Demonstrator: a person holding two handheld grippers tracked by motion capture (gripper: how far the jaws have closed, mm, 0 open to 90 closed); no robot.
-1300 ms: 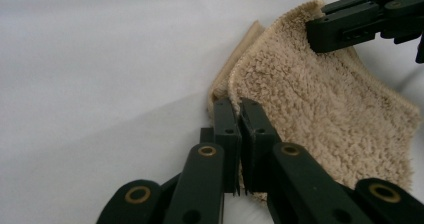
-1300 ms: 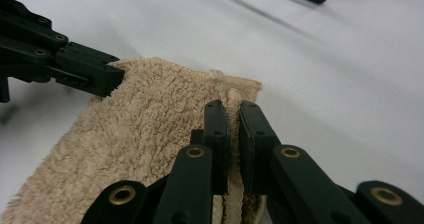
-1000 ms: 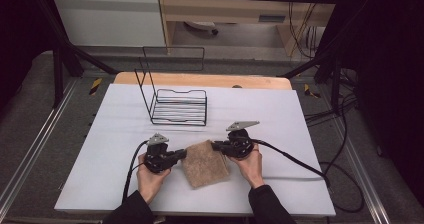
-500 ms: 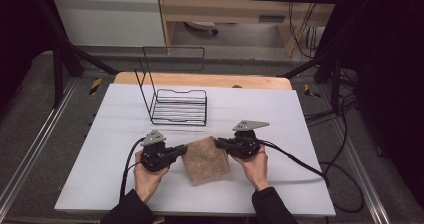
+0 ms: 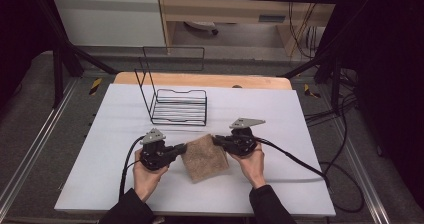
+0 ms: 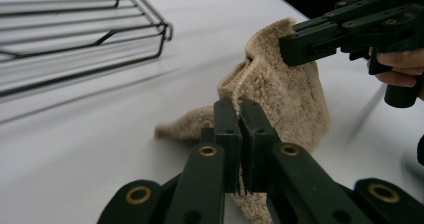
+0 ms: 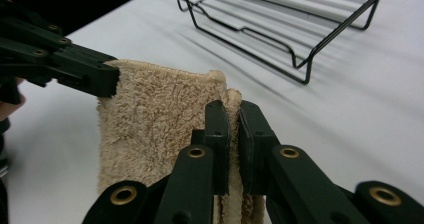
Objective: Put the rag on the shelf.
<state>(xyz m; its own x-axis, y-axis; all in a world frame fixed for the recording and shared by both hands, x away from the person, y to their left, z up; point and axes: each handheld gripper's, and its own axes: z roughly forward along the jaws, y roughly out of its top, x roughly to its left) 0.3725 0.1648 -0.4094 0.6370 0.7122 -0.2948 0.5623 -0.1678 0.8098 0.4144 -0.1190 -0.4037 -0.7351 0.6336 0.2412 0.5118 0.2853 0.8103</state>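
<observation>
White bench point(image 5: 125, 184) under a dark frame, wire rack point(image 5: 179, 106) at upper centre of the high view, well apart from my hands. Tan terry cloth point(image 5: 204, 157) sits low centre, between my two grippers. My left gripper point(image 5: 181, 148) is clamped on its left upper corner; jaws read closed on pile in the left gripper view. My right gripper point(image 5: 218, 140) is clamped on the right upper corner, the same in the right gripper view. Cloth hangs from both corners, lower edge apparently touching the bench.

Step in hand, by my reading: spreading or folding the cloth. To do it well: keep both pinches firm, lift evenly so the top edge stays taut and level, avoid twisting one wrist, and keep the hem from dragging.
</observation>
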